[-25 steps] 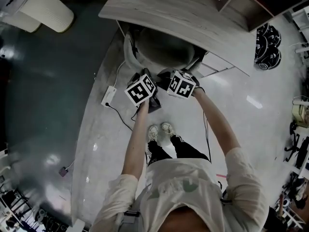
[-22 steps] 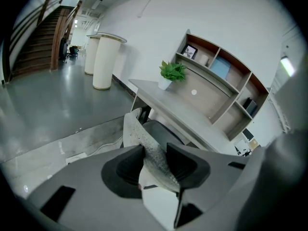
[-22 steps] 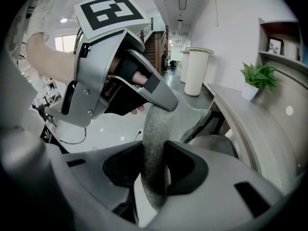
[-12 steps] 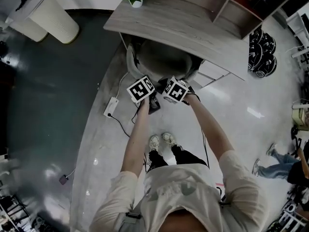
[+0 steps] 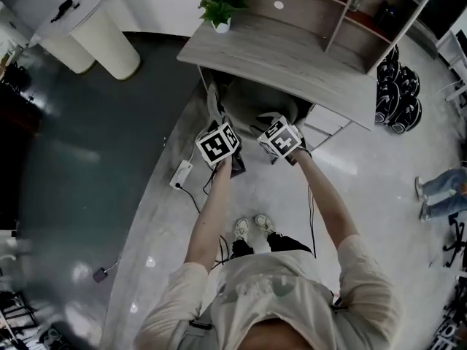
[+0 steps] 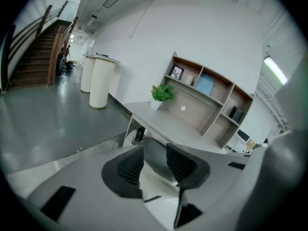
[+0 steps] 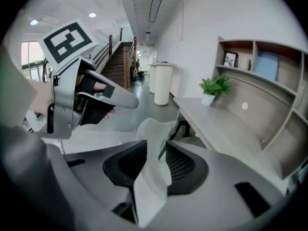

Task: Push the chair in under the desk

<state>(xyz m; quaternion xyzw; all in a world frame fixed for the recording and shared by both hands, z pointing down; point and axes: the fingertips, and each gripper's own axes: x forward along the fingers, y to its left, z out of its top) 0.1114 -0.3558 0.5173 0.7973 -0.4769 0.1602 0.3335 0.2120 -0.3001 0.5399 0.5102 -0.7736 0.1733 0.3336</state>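
A: How are the arms set?

B: In the head view the left arm (image 5: 210,210) and right arm (image 5: 328,203) both reach straight forward, up the middle of the frame, with the elbows nearly straight. The left gripper (image 6: 155,165) and right gripper (image 7: 156,165) sit side by side, close together, just below the near edge of the desk (image 5: 292,60).

A: And the jaws?

B: The left gripper's jaws stand well apart. The grey back of the chair (image 5: 255,104) shows in the gap, and I cannot tell whether either pad touches it. The right gripper's jaws are set narrower, closed onto a pale rim (image 7: 151,177) of the chair's back, which fills the space between the pads.

A: What else is around?

B: The desk is grey wood and runs slantwise across the upper middle. A shelf unit (image 5: 343,13) stands on its far side and a potted plant (image 5: 222,9) at its left end. A white cylindrical bin (image 5: 102,35) stands at upper left, well apart. A power strip (image 5: 181,173) with its cable lies on the floor just left of the left arm. A bystander's legs (image 5: 441,188) show at the right edge.

A: And the chair itself?

B: It is at upper centre, grey with a pale frame, and most of it is under the desktop. Only the back shows past the near edge, just above the grippers.
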